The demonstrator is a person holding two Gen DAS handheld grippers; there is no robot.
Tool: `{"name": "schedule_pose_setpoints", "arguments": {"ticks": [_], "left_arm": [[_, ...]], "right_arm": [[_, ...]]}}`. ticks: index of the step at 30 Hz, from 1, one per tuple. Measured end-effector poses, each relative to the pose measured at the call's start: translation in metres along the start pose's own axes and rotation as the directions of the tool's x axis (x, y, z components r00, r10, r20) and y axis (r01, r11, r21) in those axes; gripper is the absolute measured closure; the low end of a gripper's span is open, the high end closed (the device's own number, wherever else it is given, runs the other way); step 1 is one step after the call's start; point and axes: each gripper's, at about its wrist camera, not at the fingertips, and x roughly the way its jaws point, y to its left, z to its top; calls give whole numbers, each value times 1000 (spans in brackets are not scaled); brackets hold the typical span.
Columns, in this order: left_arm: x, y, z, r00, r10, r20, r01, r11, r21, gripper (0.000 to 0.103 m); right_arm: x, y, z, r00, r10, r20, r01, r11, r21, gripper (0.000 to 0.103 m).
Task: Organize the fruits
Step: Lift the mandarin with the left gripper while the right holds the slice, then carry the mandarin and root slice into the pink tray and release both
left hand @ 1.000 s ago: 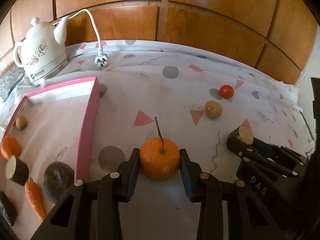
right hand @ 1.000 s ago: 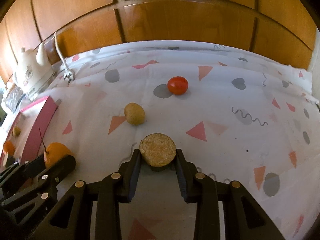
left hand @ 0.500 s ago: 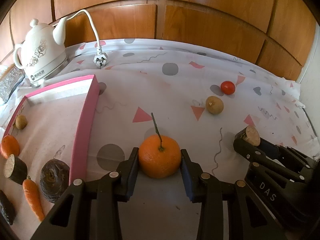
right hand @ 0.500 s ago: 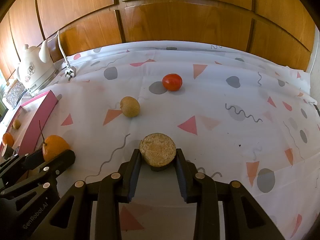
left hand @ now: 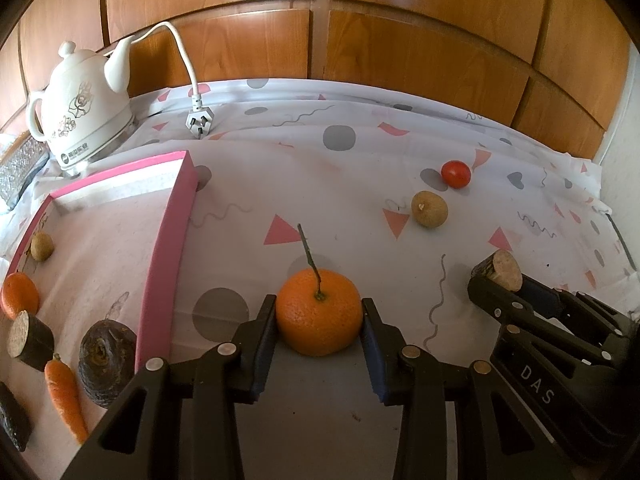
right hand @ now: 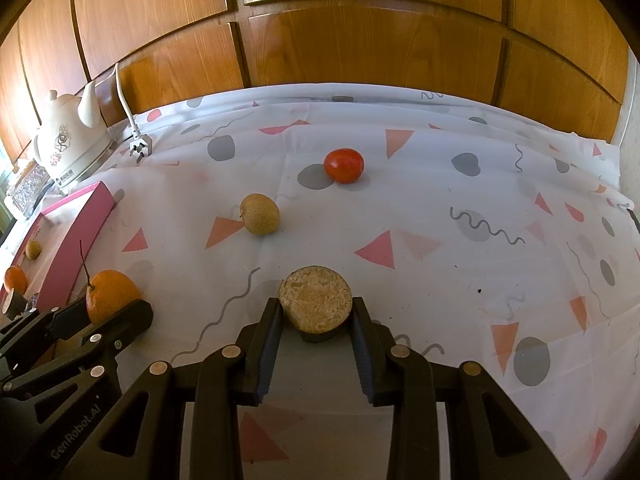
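Observation:
My left gripper (left hand: 319, 320) is shut on an orange with a stem (left hand: 319, 313), held above the patterned cloth just right of the pink tray (left hand: 168, 248). My right gripper (right hand: 316, 316) is shut on a dark-skinned cut root piece with a tan face (right hand: 315, 303); it also shows in the left wrist view (left hand: 505, 270). A tan round fruit (right hand: 260, 214) and a red tomato (right hand: 343, 165) lie on the cloth farther back. The tray holds another orange (left hand: 18, 294), a small tan fruit (left hand: 41, 246), a carrot (left hand: 66, 396) and dark cut root pieces (left hand: 105, 362).
A white kettle (left hand: 82, 110) stands at the back left with its cord and plug (left hand: 199, 122) on the cloth. A wooden panel wall (right hand: 360, 32) runs along the back. A glass dish (left hand: 18, 166) sits far left.
Both grippers, still holding their items, have risen and drawn back a little; the table items look slightly farther away. The fruits on the cloth have not moved.

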Motion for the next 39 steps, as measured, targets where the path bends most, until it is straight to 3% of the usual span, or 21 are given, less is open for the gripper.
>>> {"name": "schedule_pose_setpoints", "arguments": {"ticks": [23,34,39], "left_arm": [[-5,0,1,1000,-17,-19,18,1000,8,64],[-49,1,-15,993,-113,-12,113,993,19,64],[-75,25,-19,991,-129,25,130,992,-11,64]], "right_arm": [[0,-3,0,1000,16,1,-16,1000,11,69],[0,3,0,1000,-17,2,17,1000,-17,69],[0,5,0,999,-35,0,35,999,-33,69]]}}
